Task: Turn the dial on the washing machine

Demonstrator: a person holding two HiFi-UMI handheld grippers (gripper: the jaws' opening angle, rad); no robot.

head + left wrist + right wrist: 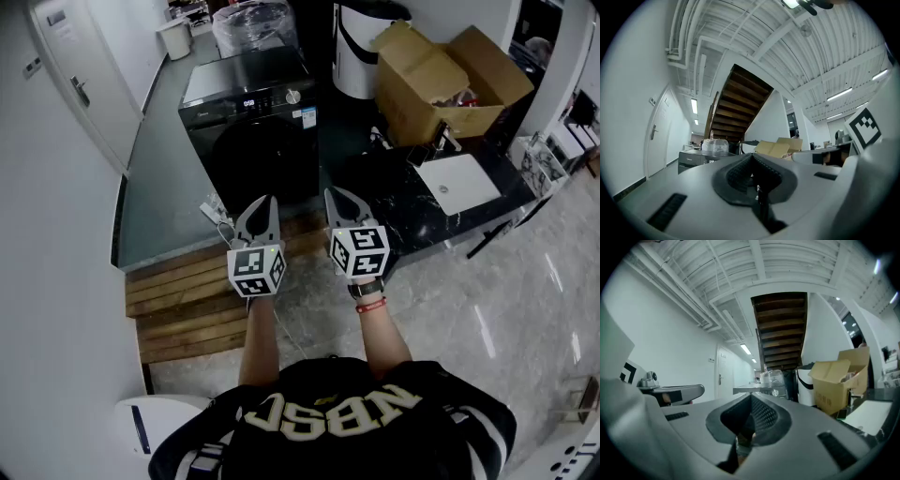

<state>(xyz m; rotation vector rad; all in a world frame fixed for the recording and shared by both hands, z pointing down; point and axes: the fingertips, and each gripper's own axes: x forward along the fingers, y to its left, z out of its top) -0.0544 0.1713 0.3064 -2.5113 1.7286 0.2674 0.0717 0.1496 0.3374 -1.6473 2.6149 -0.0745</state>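
A black front-loading washing machine (248, 122) stands ahead of me, with a small silver dial (293, 96) at the right of its top control strip. The dial (776, 392) also shows far off in the right gripper view, and the machine (696, 158) shows small in the left gripper view. Both grippers are held side by side well short of the machine, above a wooden step. My left gripper (263, 202) is shut with nothing in it. My right gripper (339, 195) is shut and empty too.
A wooden pallet step (192, 295) lies in front of the machine. An open cardboard box (450, 80) and a white bin (361, 47) stand at the right. A black marble counter with a white sink (457, 184) is at the right. A white door (80, 80) is at the left.
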